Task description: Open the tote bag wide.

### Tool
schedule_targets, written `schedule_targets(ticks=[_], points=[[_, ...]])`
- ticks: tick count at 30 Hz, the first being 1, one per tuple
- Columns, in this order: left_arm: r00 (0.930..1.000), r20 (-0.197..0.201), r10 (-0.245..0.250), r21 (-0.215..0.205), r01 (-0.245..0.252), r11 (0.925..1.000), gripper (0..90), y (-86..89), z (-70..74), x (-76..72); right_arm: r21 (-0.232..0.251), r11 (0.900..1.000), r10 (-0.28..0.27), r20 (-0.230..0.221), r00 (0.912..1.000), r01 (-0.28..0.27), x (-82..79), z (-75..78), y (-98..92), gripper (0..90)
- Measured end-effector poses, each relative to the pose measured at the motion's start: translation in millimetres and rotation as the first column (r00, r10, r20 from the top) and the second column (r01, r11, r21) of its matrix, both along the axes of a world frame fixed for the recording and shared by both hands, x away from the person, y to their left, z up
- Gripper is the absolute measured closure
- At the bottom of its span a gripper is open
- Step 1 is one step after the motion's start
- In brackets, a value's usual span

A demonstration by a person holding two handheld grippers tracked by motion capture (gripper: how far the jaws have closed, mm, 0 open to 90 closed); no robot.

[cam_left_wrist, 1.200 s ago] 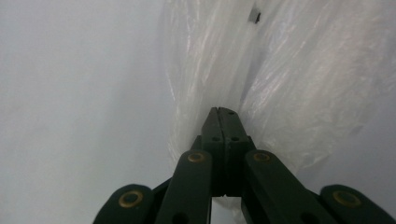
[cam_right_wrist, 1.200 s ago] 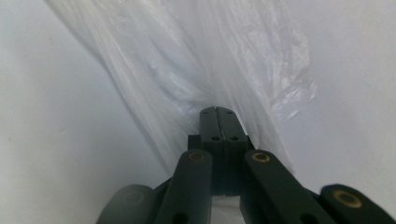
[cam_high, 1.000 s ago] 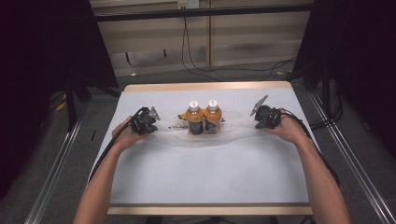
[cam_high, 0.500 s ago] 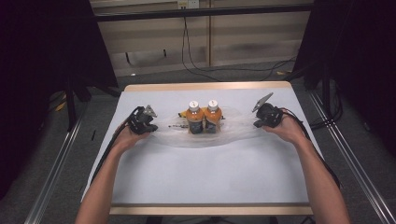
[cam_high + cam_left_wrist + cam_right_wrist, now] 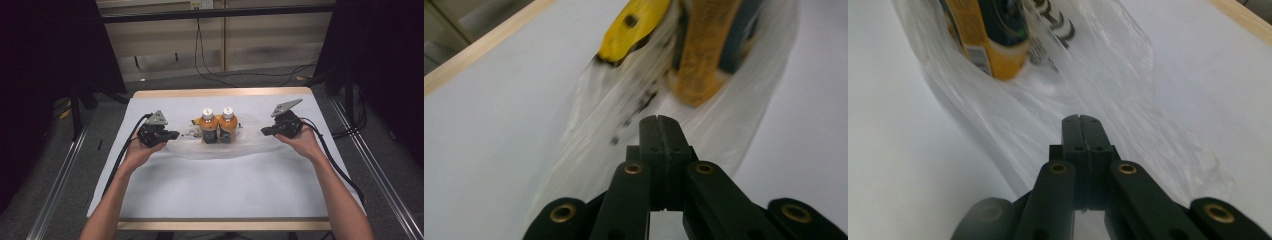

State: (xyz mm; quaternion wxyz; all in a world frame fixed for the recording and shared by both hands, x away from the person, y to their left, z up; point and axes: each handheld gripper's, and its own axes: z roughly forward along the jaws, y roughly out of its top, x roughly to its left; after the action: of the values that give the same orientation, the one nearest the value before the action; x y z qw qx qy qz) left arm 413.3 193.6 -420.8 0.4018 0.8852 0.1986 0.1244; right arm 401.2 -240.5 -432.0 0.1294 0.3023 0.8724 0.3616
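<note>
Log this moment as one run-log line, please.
left gripper: shut on plastic bag | right gripper: shut on plastic bag | two orange bottles: upright in bag

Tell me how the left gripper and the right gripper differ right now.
The left gripper sits at the left end of the clear plastic bag; the right gripper sits at its right end. The left gripper's grey plate lies nearly flat toward the camera, while the right gripper's plate tilts up steeply. Both have their jaws shut, pinching the bag's film, and both point inward at the two orange bottles.
</note>
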Motion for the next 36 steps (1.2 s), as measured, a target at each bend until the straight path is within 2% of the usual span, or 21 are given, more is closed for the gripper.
schedule_targets(ticks=[3, 5, 6, 8, 10, 11, 13, 15, 17, 18, 19, 20, 21, 24, 25, 28, 31, 32, 33, 35, 36], points=[[0.9989, -0.004, -0.048, -0.05, 0.047, 0.9976, 90.0, -15.4, 0.9, -7.8, 0.038, 0.999, 0.009, 0.008, 0.9999, -0.009, 1.5, 1.4, 7.9, 90.0], [0.9966, -0.005, -0.082, -0.07, 0.082, 0.9942, 90.0, -31.5, -1.0, -13.4, 0.05, 0.999, 0.018, 0.004, 0.9998, -0.018, 3.2, 2.2, 13.0, 90.0], [0.9966, -0.005, -0.082, -0.07, 0.082, 0.9942, 90.0, -31.5, -1.0, -13.4, 0.059, 0.998, 0.02, 0.011, 0.9997, -0.02, 4.7, 3.0, 16.8, 90.0], [0.9929, -0.014, -0.118, -0.12, 0.115, 0.9861, 90.0, -53.3, -3.8, -19.3, 0.082, 0.996, 0.027, 0.011, 0.9996, -0.028, 7.0, 4.6, 21.4, 90.0], [0.9917, 0.011, -0.128, -0.106, 0.128, 0.986, 90.0, -67.3, -4.3, -24.3, 0.092, 0.995, 0.034, 0.017, 0.9993, -0.035, 9.8, 5.9, 28.4, 90.0], [0.9875, 0.007, -0.157, -0.084, 0.157, 0.984, 90.0, -77.9, -5.6, -26.9, 0.098, 0.994, 0.041, 0.013, 0.9991, -0.042, 11.3, 6.0, 30.8, 90.0], [0.984, 0.002, -0.178, -0.066, 0.178, 0.9819, 90.0, -91.6, -9.3, -29.2, 0.101, 0.994, 0.048, 0.012, 0.9988, -0.048, 15.4, 4.9, 37.5, 90.0], [0.9834, -0.003, -0.182, -0.067, 0.181, 0.9812, 90.0, -102.9, -14.3, -28.0, 0.098, 0.994, 0.052, 0.009, 0.9986, -0.053, 19.8, 3.2, 43.8, 90.0], [0.9867, -0.005, -0.162, -0.07, 0.161, 0.9844, 90.0, -109.9, -17.9, -25.5, 0.094, 0.994, 0.058, 0.005, 0.9983, -0.059, 22.9, 1.6, 49.5, 90.0], [0.9867, -0.005, -0.162, -0.07, 0.161, 0.9844, 90.0, -109.9, -17.9, -25.5, 0.087, 0.994, 0.062, 0.007, 0.9981, -0.062, 24.1, 1.0, 52.1, 90.0], [0.9897, 0.006, -0.143, -0.072, 0.143, 0.9872, 90.0, -114.2, -20.6, -22.3, 0.084, 0.994, 0.066, 0.006, 0.9978, -0.066, 24.9, 0.3, 55.6, 90.0], [0.9896, -0.002, -0.144, -0.083, 0.143, 0.9862, 90.0, -115.5, -21.4, -21.5, 0.077, 0.995, 0.071, 0.006, 0.9975, -0.071, 25.8, 0.0, 57.6, 90.0], [0.9893, -0.002, -0.146, -0.075, 0.145, 0.9865, 90.0, -116.3, -20.9, -21.5, 0.073, 0.995, 0.07, 0.007, 0.9975, -0.07, 26.8, -0.4, 59.1, 90.0], [0.9892, 0.014, -0.146, -0.076, 0.146, 0.9863, 90.0, -116.3, -19.3, -21.2, 0.075, 0.995, 0.068, 0.005, 0.9977, -0.068, 28.9, -1.3, 59.7, 90.0], [0.9914, 0.014, -0.13, -0.1, 0.131, 0.9863, 90.0, -113.2, -17.0, -20.0, 0.078, 0.995, 0.061, 0.0, 0.9981, -0.061, 31.2, -2.7, 58.4, 90.0], [0.9923, 0.022, -0.122, -0.098, 0.123, 0.9875, 90.0, -112.8, -16.7, -20.4, 0.074, 0.995, 0.06, -0.005, 0.9982, -0.06, 33.1, -3.9, 57.8, 90.0], [0.9948, 0.029, -0.098, -0.06, 0.099, 0.9932, 90.0, -118.0, -22.6, -21.2, 0.097, 0.993, 0.063, -0.022, 0.9978, -0.061, 37.6, -9.8, 60.7, 90.0], [0.9948, 0.029, -0.098, -0.06, 0.099, 0.9932, 90.0, -118.0, -22.6, -21.2, 0.096, 0.994, 0.064, -0.025, 0.9977, -0.061, 38.7, -11.6, 61.6, 90.0], [0.9928, 0.012, -0.119, -0.038, 0.12, 0.9921, 90.0, -122.4, -30.6, -20.7, 0.093, 0.994, 0.062, -0.031, 0.9976, -0.059, 40.0, -14.1, 62.4, 90.0], [0.9928, 0.013, -0.119, 0.014, 0.119, 0.9928, 90.0, -126.6, -40.9, -21.6, 0.09, 0.994, 0.068, -0.049, 0.9965, -0.063, 42.6, -20.0, 64.2, 90.0], [0.9928, 0.013, -0.119, 0.014, 0.119, 0.9928, 90.0, -126.6, -40.9, -21.6, 0.09, 0.994, 0.068, -0.049, 0.9965, -0.063, 42.6, -20.0, 64.2, 90.0]])
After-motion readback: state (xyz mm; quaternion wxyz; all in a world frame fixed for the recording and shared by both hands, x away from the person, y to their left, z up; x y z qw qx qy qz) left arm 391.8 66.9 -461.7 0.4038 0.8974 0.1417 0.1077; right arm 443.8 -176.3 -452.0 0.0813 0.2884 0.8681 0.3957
